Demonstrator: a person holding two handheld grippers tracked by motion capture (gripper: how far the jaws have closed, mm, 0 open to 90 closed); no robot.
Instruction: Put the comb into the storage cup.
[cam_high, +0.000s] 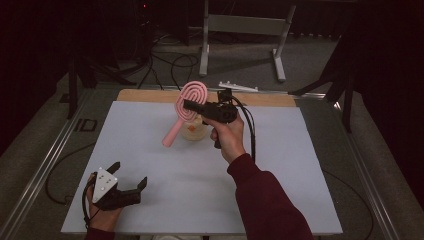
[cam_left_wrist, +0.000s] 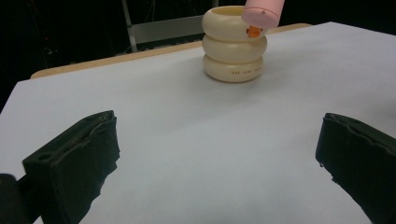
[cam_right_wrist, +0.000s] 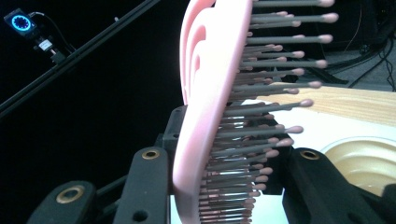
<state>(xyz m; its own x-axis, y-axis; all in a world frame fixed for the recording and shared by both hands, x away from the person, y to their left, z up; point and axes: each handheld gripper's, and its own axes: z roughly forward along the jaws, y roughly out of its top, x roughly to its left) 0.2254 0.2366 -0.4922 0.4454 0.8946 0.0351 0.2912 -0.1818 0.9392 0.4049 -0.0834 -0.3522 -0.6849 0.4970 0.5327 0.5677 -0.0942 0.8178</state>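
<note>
On the white surface (cam_high: 150, 200) we count one cream ringed cup (cam_left_wrist: 234, 44) and, hanging above it, one pink hairbrush (cam_high: 186, 107) clamped by its head in our right claw (cam_high: 192, 106). Our left claw (cam_high: 127, 177) rests near the front edge, jaws apart and empty. If the slanted handle strikes the rim, we judge the cup could tip.

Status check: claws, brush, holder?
Right claw shut on pink hairbrush, handle end low beside cream ringed holder. Left claw open, idle near table edge. Nothing in the way.
</note>
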